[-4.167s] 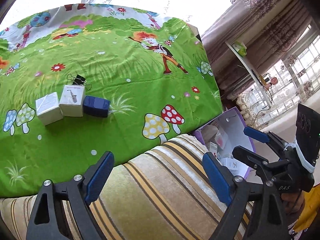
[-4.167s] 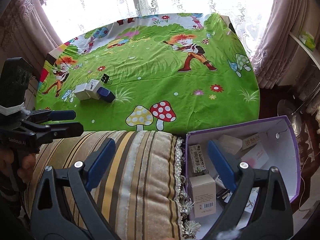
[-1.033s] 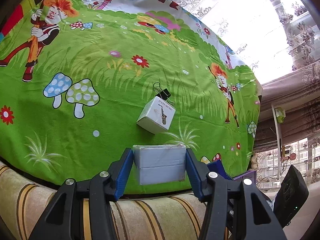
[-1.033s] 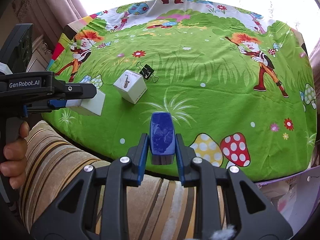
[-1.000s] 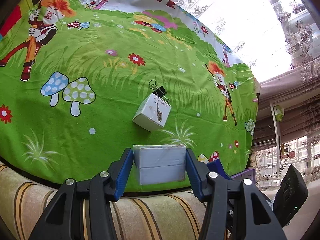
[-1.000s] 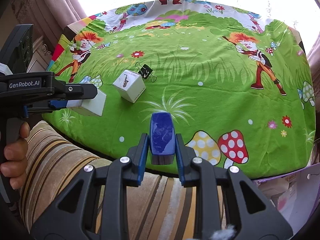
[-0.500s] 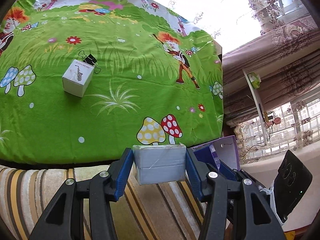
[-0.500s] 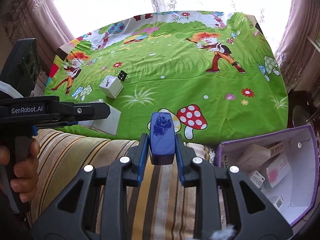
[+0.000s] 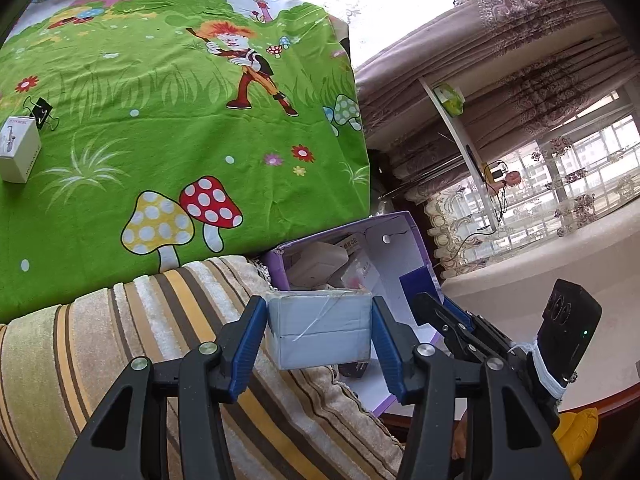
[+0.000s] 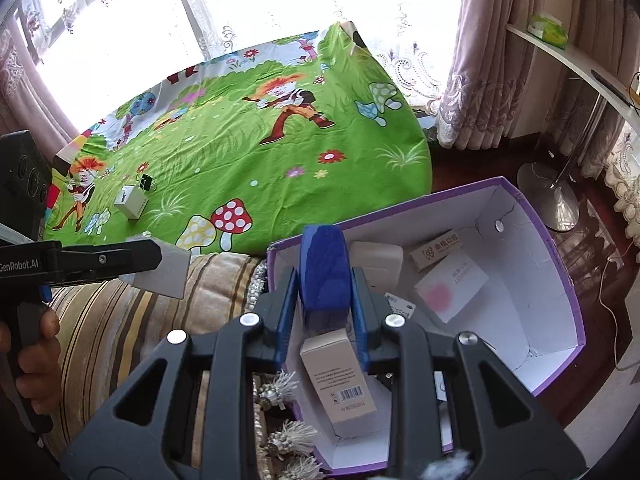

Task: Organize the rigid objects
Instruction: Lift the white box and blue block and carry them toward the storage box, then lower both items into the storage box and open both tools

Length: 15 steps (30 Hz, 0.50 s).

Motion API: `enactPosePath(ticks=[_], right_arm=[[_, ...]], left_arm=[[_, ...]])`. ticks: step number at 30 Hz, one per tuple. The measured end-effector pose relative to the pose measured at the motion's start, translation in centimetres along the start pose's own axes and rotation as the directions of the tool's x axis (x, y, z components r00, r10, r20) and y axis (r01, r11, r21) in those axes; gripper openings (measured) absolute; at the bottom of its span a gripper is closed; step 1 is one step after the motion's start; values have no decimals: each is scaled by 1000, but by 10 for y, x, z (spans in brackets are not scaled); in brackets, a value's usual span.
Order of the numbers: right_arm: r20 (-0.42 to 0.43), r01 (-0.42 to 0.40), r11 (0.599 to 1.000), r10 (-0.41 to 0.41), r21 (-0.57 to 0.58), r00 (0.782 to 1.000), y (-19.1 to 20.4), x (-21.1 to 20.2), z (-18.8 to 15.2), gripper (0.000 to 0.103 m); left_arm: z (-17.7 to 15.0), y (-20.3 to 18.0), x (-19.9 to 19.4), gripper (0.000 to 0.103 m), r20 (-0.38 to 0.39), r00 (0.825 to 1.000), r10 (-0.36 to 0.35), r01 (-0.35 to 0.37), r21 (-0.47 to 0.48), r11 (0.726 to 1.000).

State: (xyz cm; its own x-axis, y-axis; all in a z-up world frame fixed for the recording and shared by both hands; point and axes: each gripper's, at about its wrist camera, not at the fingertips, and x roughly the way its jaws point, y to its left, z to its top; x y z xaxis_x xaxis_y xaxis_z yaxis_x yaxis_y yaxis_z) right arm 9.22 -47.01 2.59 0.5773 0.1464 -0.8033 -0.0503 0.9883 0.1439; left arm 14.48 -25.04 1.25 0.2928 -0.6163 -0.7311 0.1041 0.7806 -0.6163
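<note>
My left gripper is shut on a grey taped box, held over the striped cushion at the near left rim of the purple box. The same grey taped box shows at the left of the right wrist view. My right gripper is shut on a dark blue box, above the left part of the purple box, which holds several small packages. On the green cartoon cloth remain a white box with a saxophone picture and a black binder clip; the white box and binder clip also show at the far left of the left wrist view.
A beige carton with a barcode lies in the purple box under my right gripper. Tassels fringe the cushion's edge beside the box. A lamp base stands on the dark floor to the right, and curtains hang behind it.
Both grippers have swung to the right with their boxes, away from the green cloth. The blue box now hangs over the purple box; the grey box has come to its rim.
</note>
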Motion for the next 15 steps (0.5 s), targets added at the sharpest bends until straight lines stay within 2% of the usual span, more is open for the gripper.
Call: enactPosePath(ticks=[7, 11, 14, 15], right_arm=[[24, 102, 992, -104, 78, 994, -42, -13, -1, 30], [33, 136, 984, -141, 113, 989, -58, -20, 0, 30], [37, 148, 980, -154, 135, 987, -66, -25, 0, 31], [36, 149, 979, -155, 142, 987, -68, -26, 0, 34]], left_arm=[[4, -23, 15, 53, -9, 999, -45, 45, 46, 998], [7, -31, 25, 61, -50, 996, -75, 77, 40, 996], [6, -33, 30, 62, -66, 995, -70, 73, 45, 996], [6, -33, 30, 62, -69, 995, -70, 73, 43, 996]])
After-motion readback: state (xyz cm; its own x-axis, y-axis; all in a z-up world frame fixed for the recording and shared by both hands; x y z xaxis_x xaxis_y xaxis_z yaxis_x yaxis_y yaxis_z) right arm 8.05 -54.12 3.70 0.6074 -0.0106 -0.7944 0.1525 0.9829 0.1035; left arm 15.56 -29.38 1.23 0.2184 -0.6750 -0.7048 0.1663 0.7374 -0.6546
